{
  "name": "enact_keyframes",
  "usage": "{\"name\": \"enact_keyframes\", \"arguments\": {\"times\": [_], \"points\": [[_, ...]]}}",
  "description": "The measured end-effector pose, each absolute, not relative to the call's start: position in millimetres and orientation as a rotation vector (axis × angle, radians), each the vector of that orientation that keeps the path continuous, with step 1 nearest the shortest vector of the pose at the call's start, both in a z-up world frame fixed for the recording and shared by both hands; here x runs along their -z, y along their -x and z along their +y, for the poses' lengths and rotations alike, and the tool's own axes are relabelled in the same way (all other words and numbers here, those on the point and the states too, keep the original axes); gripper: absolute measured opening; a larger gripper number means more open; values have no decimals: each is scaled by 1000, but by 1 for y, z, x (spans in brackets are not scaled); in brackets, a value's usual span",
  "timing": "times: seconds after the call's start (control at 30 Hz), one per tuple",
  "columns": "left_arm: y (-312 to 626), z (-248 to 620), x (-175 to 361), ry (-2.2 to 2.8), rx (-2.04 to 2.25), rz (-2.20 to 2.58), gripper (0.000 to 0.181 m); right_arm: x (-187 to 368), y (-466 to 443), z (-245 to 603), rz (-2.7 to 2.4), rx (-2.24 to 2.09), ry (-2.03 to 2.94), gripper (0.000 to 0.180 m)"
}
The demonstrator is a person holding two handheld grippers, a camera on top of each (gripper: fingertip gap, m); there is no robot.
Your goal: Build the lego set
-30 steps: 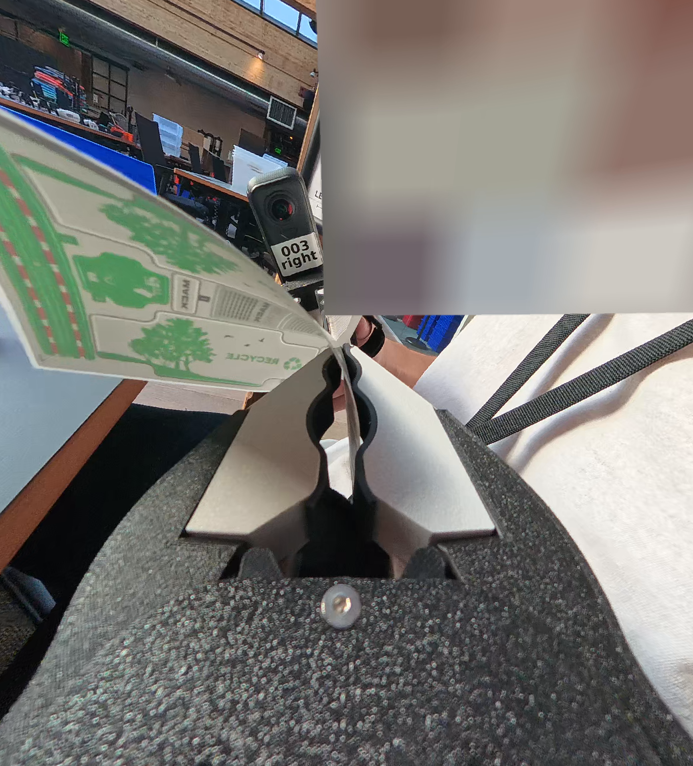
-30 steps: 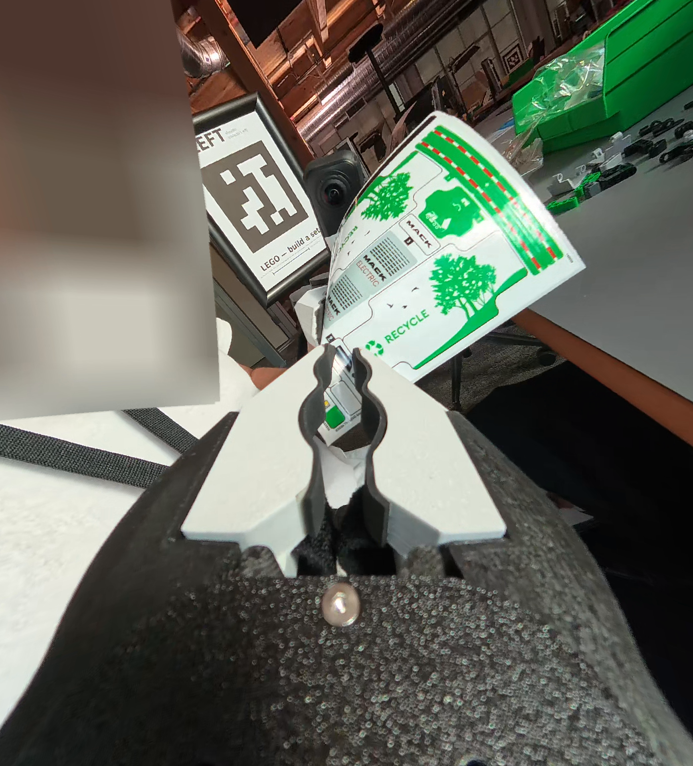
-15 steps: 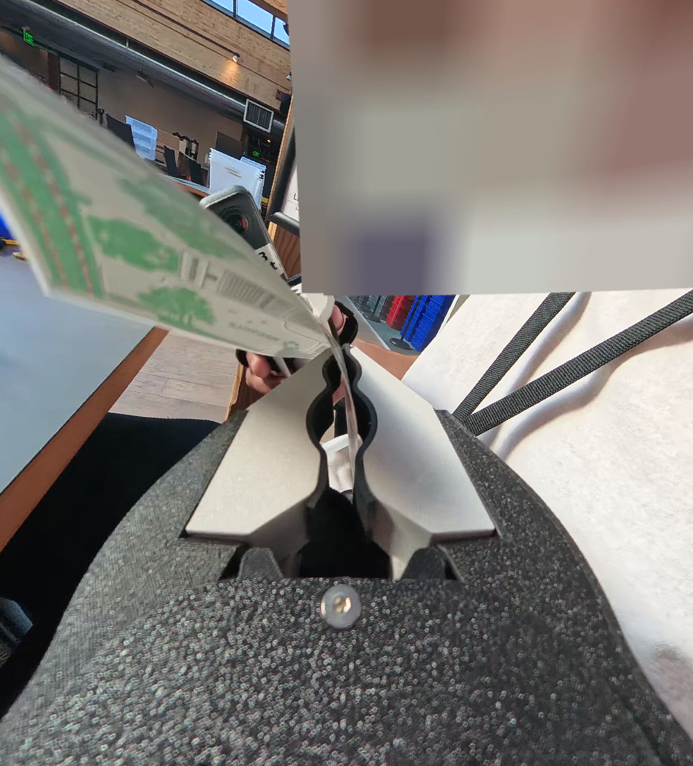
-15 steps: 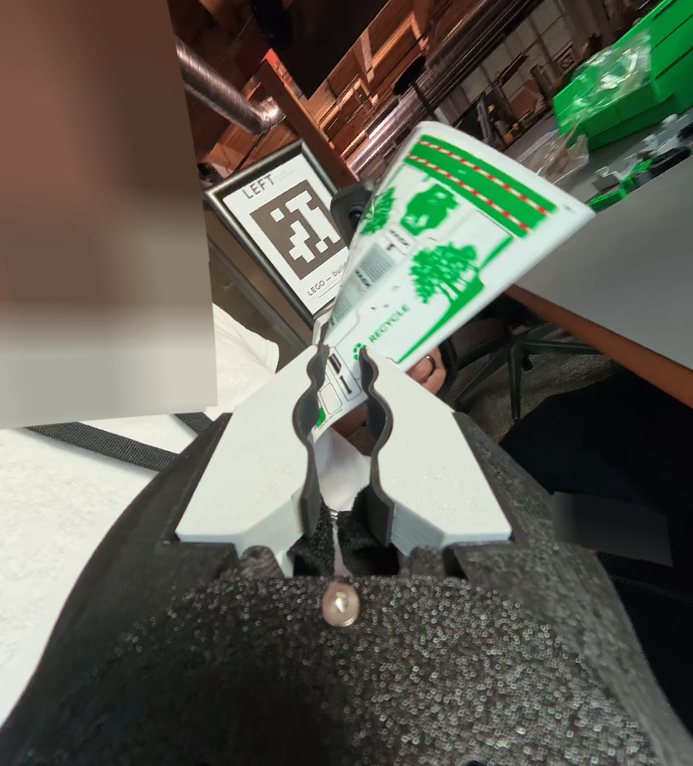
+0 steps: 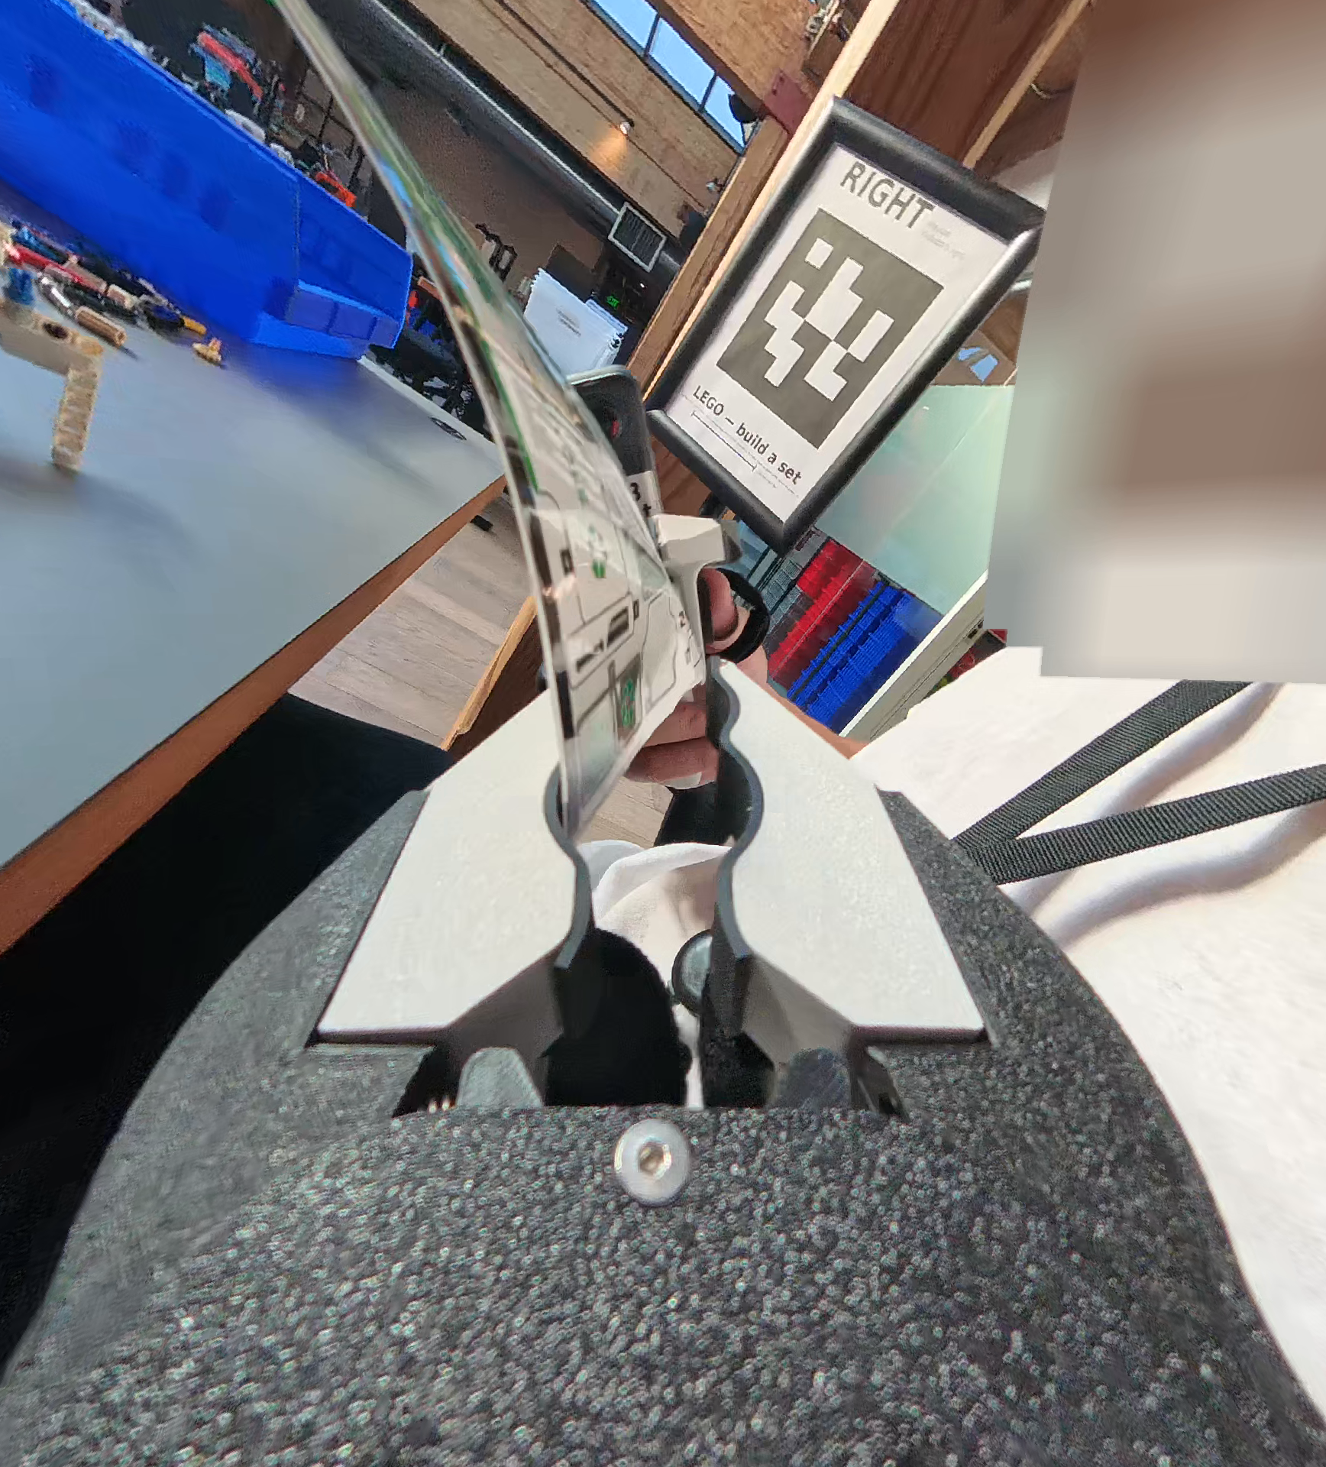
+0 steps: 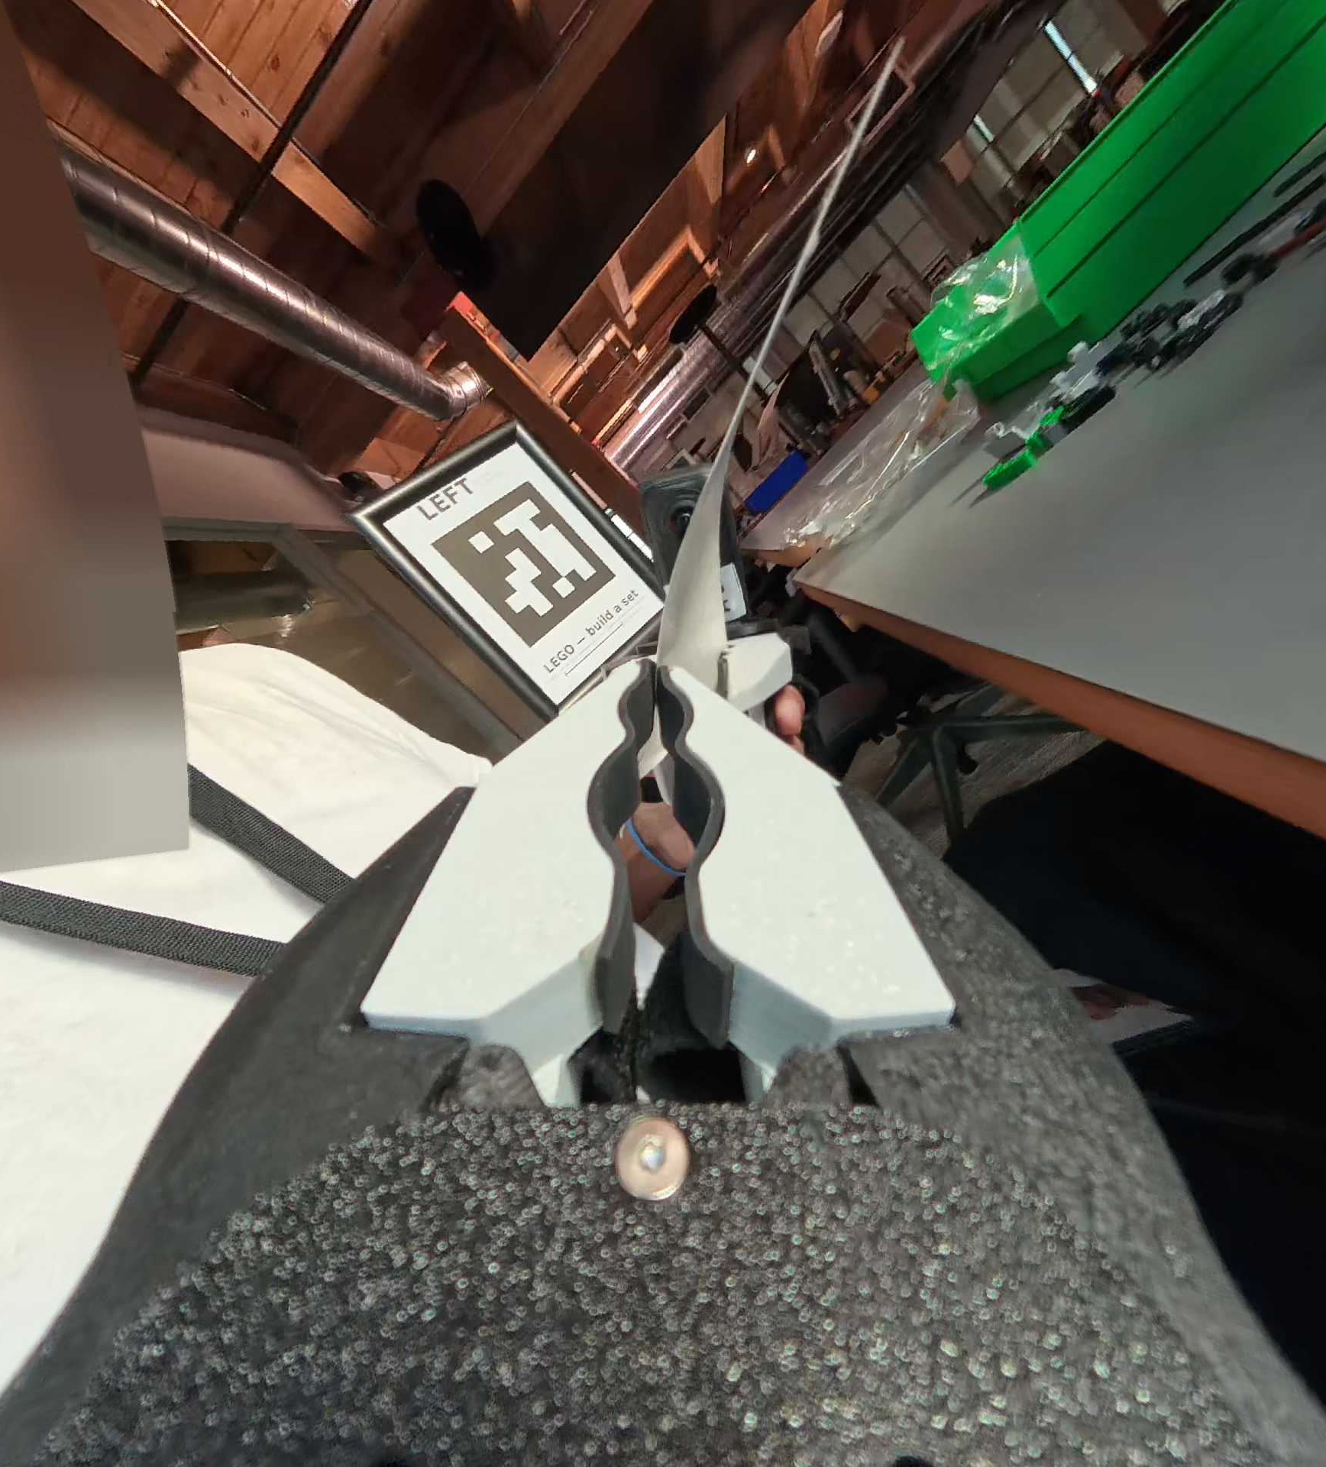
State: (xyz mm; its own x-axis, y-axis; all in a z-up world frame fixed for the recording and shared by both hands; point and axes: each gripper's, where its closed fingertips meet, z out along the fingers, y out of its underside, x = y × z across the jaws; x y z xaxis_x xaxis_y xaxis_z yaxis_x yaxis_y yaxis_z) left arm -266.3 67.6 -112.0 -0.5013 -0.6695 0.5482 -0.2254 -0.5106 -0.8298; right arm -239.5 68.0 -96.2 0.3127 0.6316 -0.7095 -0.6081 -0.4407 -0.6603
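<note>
A white sticker sheet [image 5: 604, 635] with green prints stands almost edge-on between the two grippers, over the person's lap. My left gripper [image 5: 640, 738] is open; the sheet's lower edge leans on its left pad. My right gripper [image 6: 656, 675] is shut on the sticker sheet [image 6: 695, 587], which rises up and to the right from its tips. The right gripper also shows in the left wrist view [image 5: 691, 548], behind the sheet. The left gripper shows in the right wrist view [image 6: 755, 663], just past the sheet.
A grey table [image 5: 168, 595] with a wooden edge lies to one side. On it are a blue bin [image 5: 168, 182], a tan lego frame [image 5: 49, 349], a green bin [image 6: 1199, 198], loose pieces [image 6: 1064, 405] and plastic bags [image 6: 882, 476]. Framed marker signs [image 5: 834, 333] [image 6: 525, 571] stand nearby. Left and right tips are no more than a few centimetres apart.
My left gripper has opened and let go of the sheet. My right gripper has closed on it. The sheet has turned from face-on to nearly edge-on.
</note>
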Motion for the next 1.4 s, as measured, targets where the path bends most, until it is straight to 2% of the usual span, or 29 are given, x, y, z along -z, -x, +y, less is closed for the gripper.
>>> {"name": "enact_keyframes", "arguments": {"times": [0.1,0.33,0.47,0.5,1.1,1.17,1.3,1.33,1.4], "points": [[260,72,116,1437,2142,1271,27,100,241,68,-65,-1305,1514,0],[253,73,116,1483,2220,1186,25,113,238,76,-56,-1160,1598,0],[250,80,119,1516,2241,1110,9,118,243,79,-84,-1098,1636,0],[250,80,120,1518,2243,1101,0,117,243,79,-82,-1102,1636,0],[254,75,114,1467,2208,1167,0,117,241,81,-36,-1138,1630,1],[253,77,112,1469,2215,1140,0,119,231,86,-25,-992,1661,17],[251,86,113,1487,2201,1084,0,99,224,80,-226,-507,1652,12],[251,87,113,1488,2195,1081,0,94,233,76,-286,-485,1644,8],[252,85,111,1477,2199,1087,0,98,249,76,-338,-517,1679,13]]}}
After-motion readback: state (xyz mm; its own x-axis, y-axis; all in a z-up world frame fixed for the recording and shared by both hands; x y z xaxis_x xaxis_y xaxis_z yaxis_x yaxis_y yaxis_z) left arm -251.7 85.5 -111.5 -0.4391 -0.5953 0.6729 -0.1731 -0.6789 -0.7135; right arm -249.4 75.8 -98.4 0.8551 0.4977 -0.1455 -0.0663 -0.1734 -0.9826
